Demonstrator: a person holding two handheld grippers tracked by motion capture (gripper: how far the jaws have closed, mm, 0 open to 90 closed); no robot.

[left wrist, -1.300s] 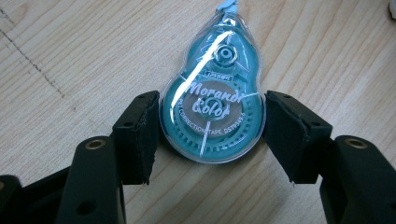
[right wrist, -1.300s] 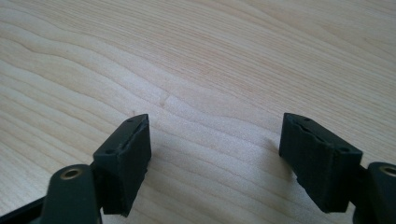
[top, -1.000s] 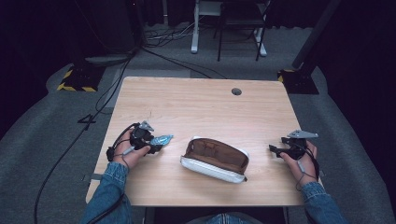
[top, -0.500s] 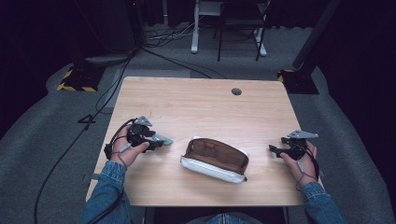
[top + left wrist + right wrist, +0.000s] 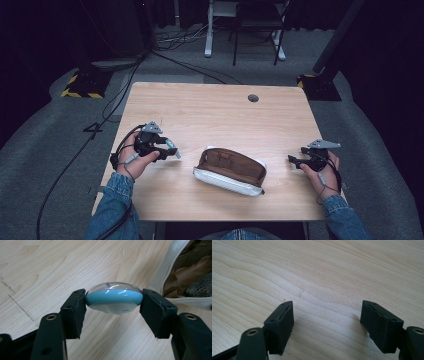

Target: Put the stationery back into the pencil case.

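From above we see a wooden table (image 5: 215,112) with a person's two hands at its near side. In the middle, close to the near edge, lies a pouch (image 5: 229,170). It is white outside and brown inside, and it is zipped open.

The left gripper (image 5: 172,151) is to the left of the pouch, near it but not touching. Its tips point right, toward the pouch. The left hand (image 5: 131,161) holds it just above the wood. From up high we can only make out a tiny blue and white bit at the tips.

The left gripper view shows much more. The two black jaws squeeze a small round thing (image 5: 114,298) from both sides. It has a clear dome on top, a blue band around it and a white bottom. The open pouch (image 5: 186,277) sits at the far right there, and we can see its brown lining and something dark and speckled inside.

The right gripper (image 5: 291,159) is at the right side of the table, well apart from the pouch, held by the right hand (image 5: 322,170). In the right gripper view its jaws stand wide apart with nothing between them, just bare wood (image 5: 319,275) below.
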